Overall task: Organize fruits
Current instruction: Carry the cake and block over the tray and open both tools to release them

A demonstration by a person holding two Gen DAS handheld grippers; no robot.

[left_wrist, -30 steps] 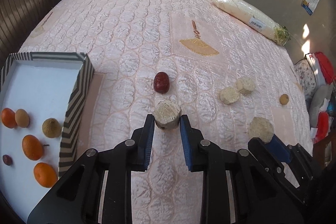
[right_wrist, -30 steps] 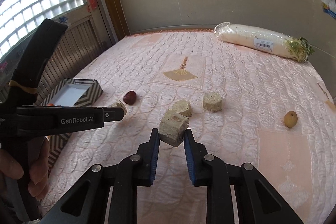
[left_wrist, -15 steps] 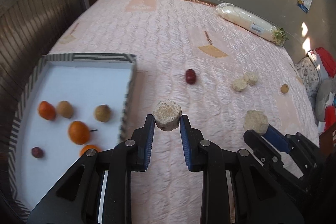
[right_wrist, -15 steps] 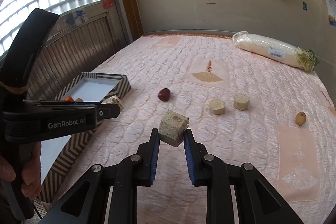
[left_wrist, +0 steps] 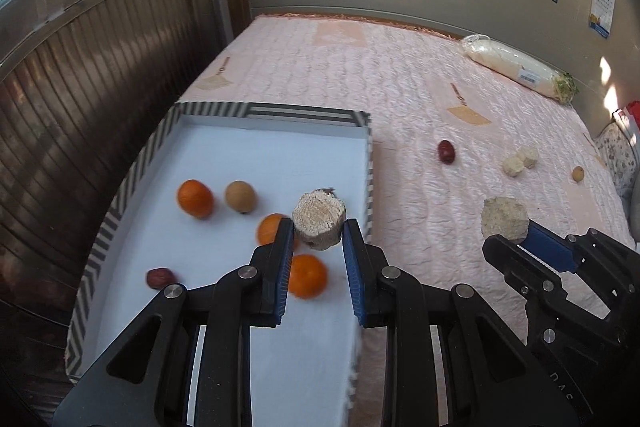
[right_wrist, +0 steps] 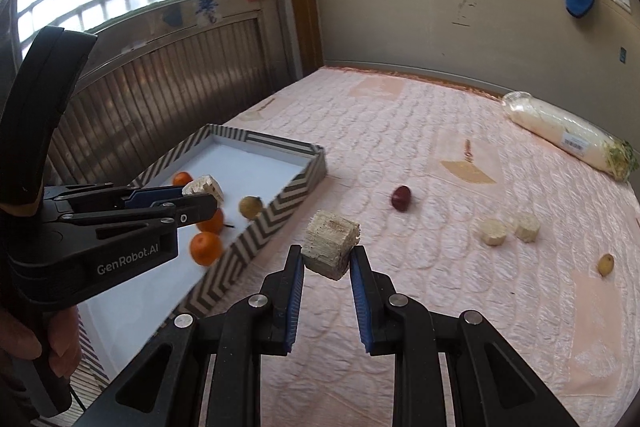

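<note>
Both claws tilt downward, each gripping a chunk.

Soft window daylight, fisheye-warped edges

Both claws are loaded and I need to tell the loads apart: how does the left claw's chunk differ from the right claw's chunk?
The left claw's chunk is a round disc with its flat cut face up; the right claw's chunk is blockier, with squared edges, and sits tilted. The left one hangs over the striped tray; the right one is over the pink quilt, beside the tray. Both are pale, fibrous and clamped between blue pads.
</note>
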